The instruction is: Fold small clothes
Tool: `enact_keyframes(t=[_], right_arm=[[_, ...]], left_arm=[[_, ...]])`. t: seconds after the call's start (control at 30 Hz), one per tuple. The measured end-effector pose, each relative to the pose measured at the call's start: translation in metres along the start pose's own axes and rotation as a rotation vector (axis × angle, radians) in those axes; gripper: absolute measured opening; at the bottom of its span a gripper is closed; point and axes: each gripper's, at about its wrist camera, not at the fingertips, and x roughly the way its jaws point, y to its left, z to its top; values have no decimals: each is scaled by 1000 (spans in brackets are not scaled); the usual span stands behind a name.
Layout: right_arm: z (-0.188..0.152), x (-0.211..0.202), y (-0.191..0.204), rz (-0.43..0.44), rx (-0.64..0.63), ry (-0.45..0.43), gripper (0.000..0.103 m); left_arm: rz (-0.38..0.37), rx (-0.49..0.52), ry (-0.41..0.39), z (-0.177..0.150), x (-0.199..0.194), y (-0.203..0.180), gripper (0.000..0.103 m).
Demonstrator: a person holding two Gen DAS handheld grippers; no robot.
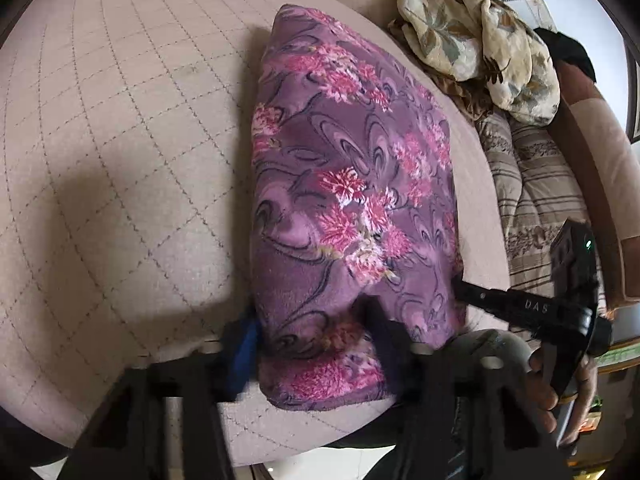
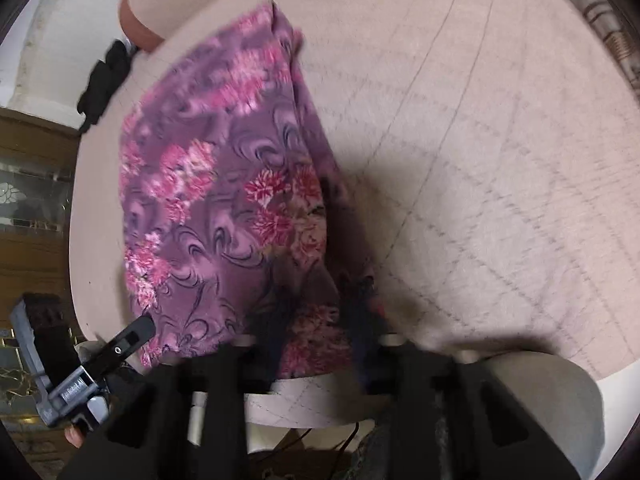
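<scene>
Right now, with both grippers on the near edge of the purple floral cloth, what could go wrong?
1. The purple floral cloth lies near the bed's edge; a pull toward you could drag it off.
2. The left gripper and right gripper each pinch only the hem, so one side may slip and skew the fold.
3. The right wrist view is blurred, so its grip is uncertain.

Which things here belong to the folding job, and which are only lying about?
Job:
- purple floral cloth
- left gripper, shut on its near edge
- right gripper, also shut on it

Lying about:
- quilted cushion under the cloth
- beige leaf-print cloth, crumpled beyond
- striped pillows
</scene>
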Motion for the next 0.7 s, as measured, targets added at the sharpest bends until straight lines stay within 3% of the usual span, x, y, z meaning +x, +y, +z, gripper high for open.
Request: enact_keyframes(t=[0.1, 0.2, 0.27, 0.3, 0.37, 0.43, 0.47, 0.53, 0.63, 0.7], right_arm=[[-5, -7, 7, -59, -21, -35, 4], [-15, -17, -3, -75, 45, -77, 3], [-13, -4, -10, -71, 89, -28, 5], [-11, -1, -9, -72, 86, -6, 8], [-11, -10, -5, -68, 69, -41, 20], [-15, -33, -5, -19, 68, -147, 63], [-15, -45, -4, 42, 62, -201, 69], [-10, -65, 0, 142, 26, -274, 76], [25, -72, 14, 202, -19, -269, 77], [57, -63, 22, 228, -41, -252, 77]], left_arm=[[52, 87, -65, -8, -9, -16, 23], [186, 197, -85, -21, -1, -31, 23], [239, 255, -95, -23, 5, -34, 27], [222, 257, -89, -21, 1, -35, 27], [170, 232, -70, -15, -8, -29, 38], [159, 197, -86, -5, -22, -20, 56], [160, 184, -104, 0, -28, -18, 58], [152, 155, -129, 15, -36, -14, 66], [105, 113, -122, 52, -37, -6, 76], [78, 71, -110, 81, -27, -2, 76]])
